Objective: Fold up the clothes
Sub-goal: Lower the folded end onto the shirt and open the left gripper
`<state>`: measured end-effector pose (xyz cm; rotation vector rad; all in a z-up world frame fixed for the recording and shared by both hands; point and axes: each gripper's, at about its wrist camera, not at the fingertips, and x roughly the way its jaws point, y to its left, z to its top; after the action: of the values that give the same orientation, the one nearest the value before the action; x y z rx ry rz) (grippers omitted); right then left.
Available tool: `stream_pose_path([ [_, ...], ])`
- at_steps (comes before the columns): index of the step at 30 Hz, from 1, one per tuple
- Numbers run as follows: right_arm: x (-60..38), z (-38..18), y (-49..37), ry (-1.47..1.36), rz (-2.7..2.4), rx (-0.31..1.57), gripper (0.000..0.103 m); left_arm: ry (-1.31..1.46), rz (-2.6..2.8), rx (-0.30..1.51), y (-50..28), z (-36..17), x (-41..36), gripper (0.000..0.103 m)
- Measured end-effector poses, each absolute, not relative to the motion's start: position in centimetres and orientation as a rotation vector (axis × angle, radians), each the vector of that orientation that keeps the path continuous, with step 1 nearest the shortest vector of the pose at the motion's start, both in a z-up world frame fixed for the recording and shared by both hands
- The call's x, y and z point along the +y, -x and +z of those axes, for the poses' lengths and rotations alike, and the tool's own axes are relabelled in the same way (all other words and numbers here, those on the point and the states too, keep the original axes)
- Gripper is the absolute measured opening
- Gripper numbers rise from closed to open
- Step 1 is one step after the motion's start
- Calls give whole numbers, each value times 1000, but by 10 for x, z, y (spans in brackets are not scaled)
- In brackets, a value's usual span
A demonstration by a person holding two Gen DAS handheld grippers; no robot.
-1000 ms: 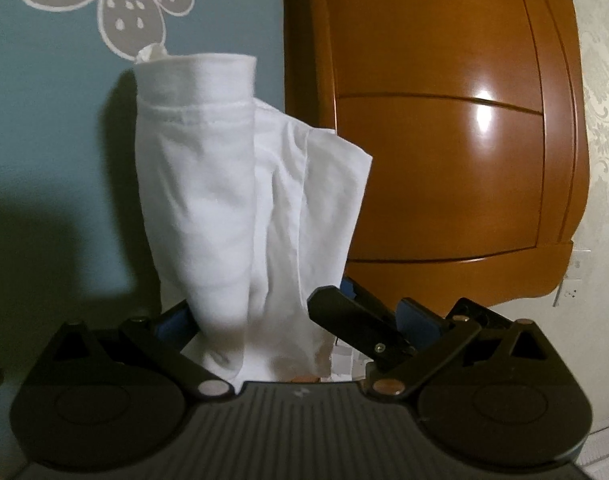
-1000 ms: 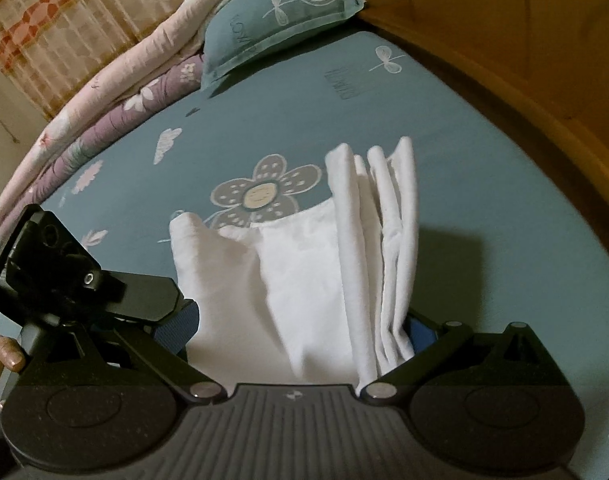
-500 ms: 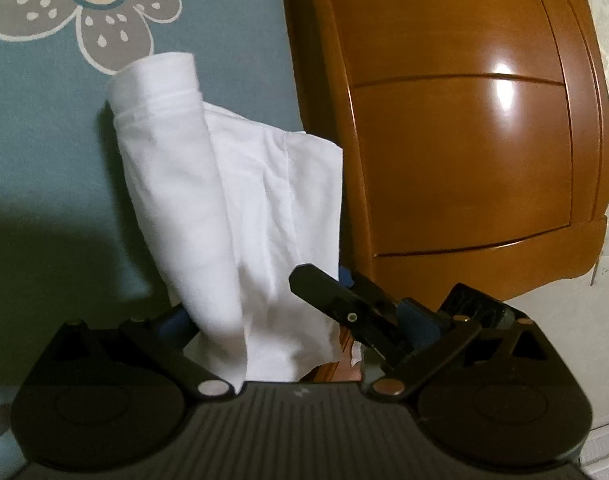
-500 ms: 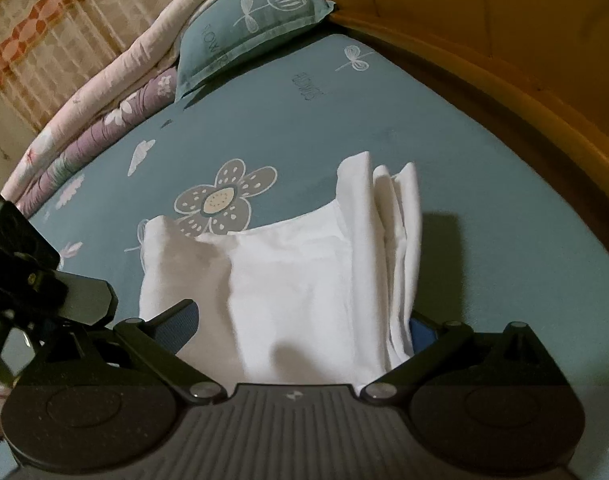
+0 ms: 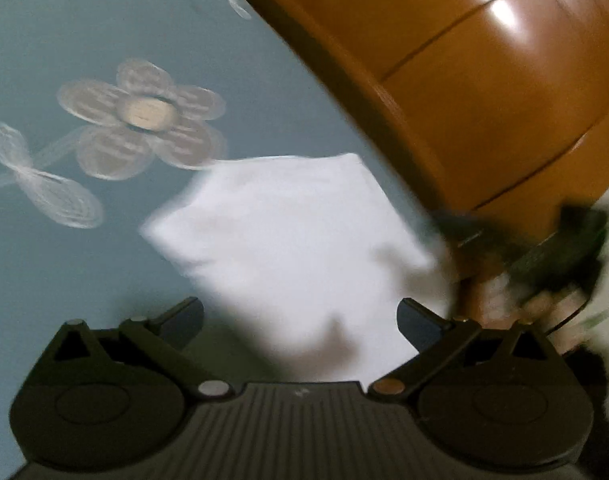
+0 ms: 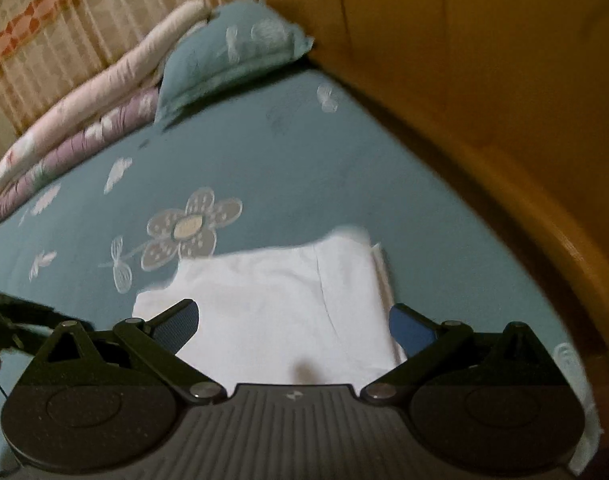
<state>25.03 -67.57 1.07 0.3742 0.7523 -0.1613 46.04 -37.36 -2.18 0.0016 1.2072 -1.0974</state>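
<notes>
A folded white garment (image 5: pixel 288 236) lies flat on the teal flowered bedsheet (image 5: pixel 84 32); it also shows in the right wrist view (image 6: pixel 272 304). My left gripper (image 5: pixel 300 316) is open, its fingers wide apart just above the cloth's near edge, holding nothing. My right gripper (image 6: pixel 292 320) is open too, its fingers either side of the cloth's near part. The other gripper shows blurred at the right of the left wrist view (image 5: pixel 544 248) and at the left edge of the right wrist view (image 6: pixel 8 320).
A glossy wooden headboard (image 5: pixel 484 80) curves along the bed's edge close to the garment; it also shows in the right wrist view (image 6: pixel 484 100). A teal pillow (image 6: pixel 232 52) and rolled quilts (image 6: pixel 84 120) lie at the far end, before a curtain (image 6: pixel 64 12).
Both grippers opened and let go of the garment, which was hanging bunched and now lies flat on the sheet. Both views have swung and are motion-blurred.
</notes>
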Motion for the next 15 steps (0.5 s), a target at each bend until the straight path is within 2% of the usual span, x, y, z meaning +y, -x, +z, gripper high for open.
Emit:
stream_pose_path([
  [6,-649,2,-245,-305,-91,717,100,-118,-1065,1187,-442,-45,-339,102],
  [10,-653,-37,-257,-289,-136,800,80,-121,-1077,1190,-436,-48,-332,102],
  [11,-657,-47,-258,-290,-160,817,72,-122,-1084,1188,-434,-47,-329,102],
  [15,-659,-49,-249,-318,-210,778,72,-181,-1078,1108,-423,-39,-320,102],
])
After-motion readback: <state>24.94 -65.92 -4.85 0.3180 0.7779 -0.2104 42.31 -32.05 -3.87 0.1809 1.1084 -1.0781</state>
